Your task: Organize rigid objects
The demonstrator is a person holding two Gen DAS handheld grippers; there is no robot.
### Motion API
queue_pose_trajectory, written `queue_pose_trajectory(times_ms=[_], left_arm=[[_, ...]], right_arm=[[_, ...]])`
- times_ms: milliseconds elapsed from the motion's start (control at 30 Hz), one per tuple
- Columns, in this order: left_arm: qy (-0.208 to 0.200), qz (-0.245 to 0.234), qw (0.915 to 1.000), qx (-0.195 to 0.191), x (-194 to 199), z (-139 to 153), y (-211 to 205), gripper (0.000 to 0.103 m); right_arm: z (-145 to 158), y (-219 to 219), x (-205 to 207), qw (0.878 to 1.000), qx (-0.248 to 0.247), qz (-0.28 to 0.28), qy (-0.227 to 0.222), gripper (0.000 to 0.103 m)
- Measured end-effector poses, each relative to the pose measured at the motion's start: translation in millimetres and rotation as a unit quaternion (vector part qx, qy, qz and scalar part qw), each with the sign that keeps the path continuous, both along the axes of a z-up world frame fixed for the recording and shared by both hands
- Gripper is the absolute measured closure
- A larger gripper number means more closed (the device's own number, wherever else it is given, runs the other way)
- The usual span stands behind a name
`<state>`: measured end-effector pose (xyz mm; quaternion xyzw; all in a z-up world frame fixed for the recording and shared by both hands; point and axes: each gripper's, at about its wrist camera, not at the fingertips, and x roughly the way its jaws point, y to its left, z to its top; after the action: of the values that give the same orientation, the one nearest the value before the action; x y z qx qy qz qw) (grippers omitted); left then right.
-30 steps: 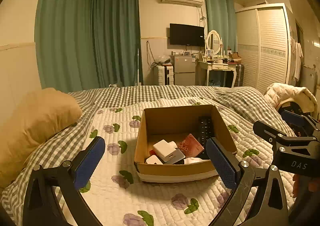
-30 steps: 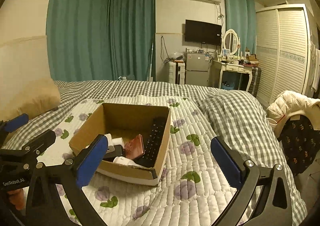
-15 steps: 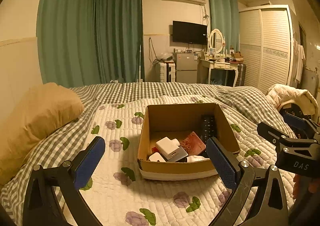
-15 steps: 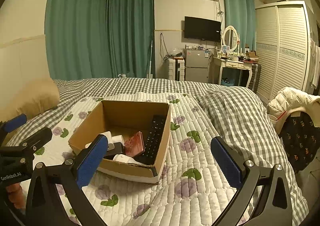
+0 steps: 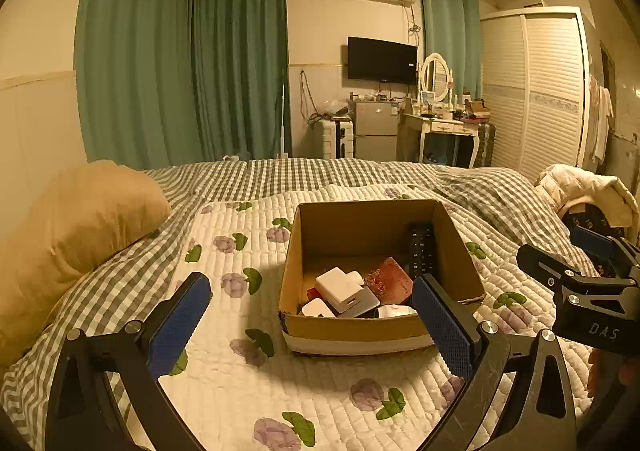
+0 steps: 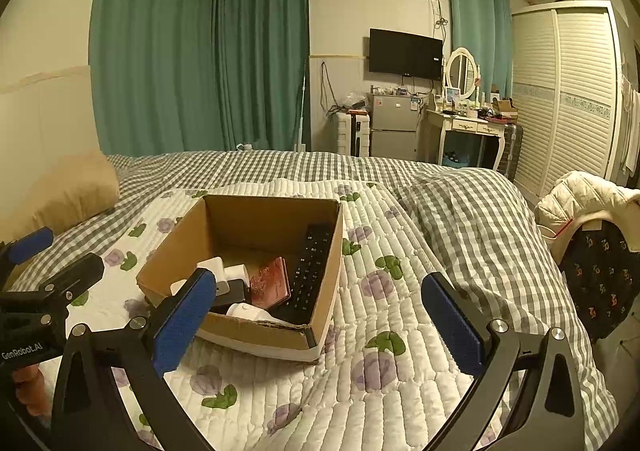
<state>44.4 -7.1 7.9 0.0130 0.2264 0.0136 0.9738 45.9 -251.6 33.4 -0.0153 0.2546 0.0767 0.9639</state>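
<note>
- While both grippers hang back, the cardboard box point(image 5: 380, 331) sits on the floral quilt point(image 5: 240, 391) on the bed, top open, nothing touching it.
- Stuff inside: a black remote point(image 6: 310, 271) leaning along the box's right wall, a reddish wallet-looking thing point(image 5: 390, 281) next to it, a white charger block point(image 5: 338, 285) lying on a grey flat piece, plus a couple more white bits near the front wall. Can't really tell what those are.
- Left gripper point(image 5: 310, 325): spread wide, blue pads far apart, holding nothing. It's pointed straight at the box from the near side; the right pad point(image 5: 440, 327) overlaps the box's front right corner in the view, but whether it touches I can't tell.
- Right gripper point(image 6: 320, 321): also wide open and empty, level above the quilt, aimed past the box's right corner. The left pad point(image 6: 184, 315) lines up with the box's near left side.
- Each gripper shows up at the edge of the other's camera, so they're side by side, both low over the bed and roughly horizontal.
- Around that: a tan pillow point(image 5: 76, 235) to the left on the checked duvet point(image 6: 460, 211), a puffy cream jacket point(image 6: 580, 195) off to the right, green curtains point(image 5: 180, 63) and a wall TV point(image 5: 382, 60) at the back.
</note>
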Motion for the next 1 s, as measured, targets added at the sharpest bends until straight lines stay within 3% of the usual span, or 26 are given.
queue_pose_trajectory(times_ms=[1000], left_arm=[[0.005,0.004,1.0000,0.006,1.1,-2.5,1.5,0.000]], right_arm=[[-3.8,4.1,4.6,1.000,-0.010,-0.006,0.014,0.000]])
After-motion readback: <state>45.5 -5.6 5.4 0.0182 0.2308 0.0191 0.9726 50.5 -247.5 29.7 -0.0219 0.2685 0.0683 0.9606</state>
